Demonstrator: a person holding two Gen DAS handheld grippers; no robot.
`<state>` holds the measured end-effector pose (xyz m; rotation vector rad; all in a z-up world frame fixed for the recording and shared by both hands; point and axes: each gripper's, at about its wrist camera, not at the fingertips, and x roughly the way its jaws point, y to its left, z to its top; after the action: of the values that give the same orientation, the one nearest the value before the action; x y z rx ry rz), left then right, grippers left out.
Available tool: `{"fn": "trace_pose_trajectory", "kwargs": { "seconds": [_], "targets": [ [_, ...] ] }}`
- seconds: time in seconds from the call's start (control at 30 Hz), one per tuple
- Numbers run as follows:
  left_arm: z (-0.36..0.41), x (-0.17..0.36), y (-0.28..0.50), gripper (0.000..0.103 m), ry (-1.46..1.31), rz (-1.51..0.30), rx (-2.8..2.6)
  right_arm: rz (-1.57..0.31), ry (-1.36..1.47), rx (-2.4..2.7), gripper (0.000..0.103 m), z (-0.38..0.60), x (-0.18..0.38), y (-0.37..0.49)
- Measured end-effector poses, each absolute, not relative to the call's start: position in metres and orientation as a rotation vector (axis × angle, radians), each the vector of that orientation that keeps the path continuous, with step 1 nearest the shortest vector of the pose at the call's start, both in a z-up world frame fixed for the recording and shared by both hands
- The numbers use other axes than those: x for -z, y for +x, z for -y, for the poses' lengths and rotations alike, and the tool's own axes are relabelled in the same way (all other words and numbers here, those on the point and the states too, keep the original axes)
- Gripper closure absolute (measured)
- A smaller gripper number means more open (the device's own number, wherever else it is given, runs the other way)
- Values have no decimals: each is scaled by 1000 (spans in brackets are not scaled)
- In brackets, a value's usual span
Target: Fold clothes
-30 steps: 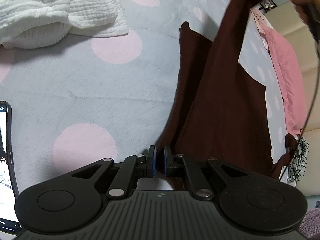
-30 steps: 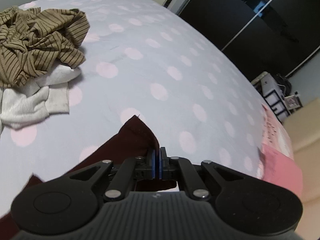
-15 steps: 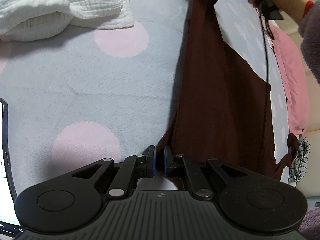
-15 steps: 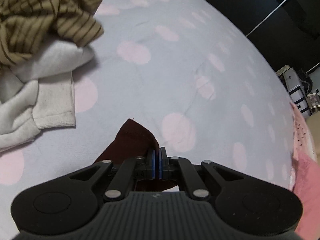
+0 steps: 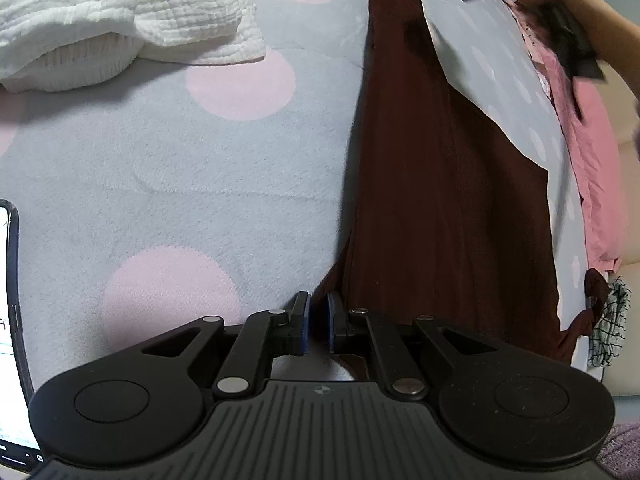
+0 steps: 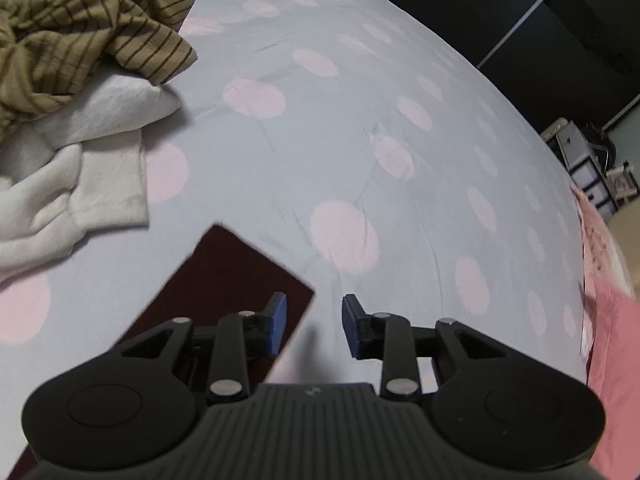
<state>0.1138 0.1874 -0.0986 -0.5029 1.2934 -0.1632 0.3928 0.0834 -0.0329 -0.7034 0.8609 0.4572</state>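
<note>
The step in hand looks like laying the maroon garment (image 5: 440, 208) out long on the dotted bedspread (image 5: 200, 168): the right gripper (image 6: 314, 326), clamped on its far corner a second ago, is opening and nothing sits between its fingers. The left gripper (image 5: 317, 322) stays nearly closed, seemingly pinching the near hem, and next must release or carry it over

A home bedroom: a bed fills both views under a grey sheet (image 6: 360, 128) with pink dots. Loose laundry lies on it, a striped brown garment (image 6: 80, 28) upper left. Dark sliding wardrobe doors (image 6: 520, 12) and small storage drawers (image 6: 580, 160) stand at the right.
</note>
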Motion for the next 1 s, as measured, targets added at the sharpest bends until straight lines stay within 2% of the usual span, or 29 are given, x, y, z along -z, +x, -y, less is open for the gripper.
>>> {"fn": "trace_pose_trajectory", "kwargs": {
  "seconds": [0.13, 0.33, 0.7, 1.0],
  "targets": [
    [-182, 96, 112, 95, -469, -1281, 151, -919, -618, -464, 63, -45, 22, 358],
    [-182, 83, 104, 73, -432, -1236, 116, -1010, -485, -512, 60, 17, 15, 272],
    [-188, 59, 73, 73, -388, -1162, 74, -1045, -159, -559, 59, 118, 25, 106],
    [-154, 55, 32, 73, -288, -1170, 153, -1119, 38, -599, 60, 144, 52, 14]
  ]
}}
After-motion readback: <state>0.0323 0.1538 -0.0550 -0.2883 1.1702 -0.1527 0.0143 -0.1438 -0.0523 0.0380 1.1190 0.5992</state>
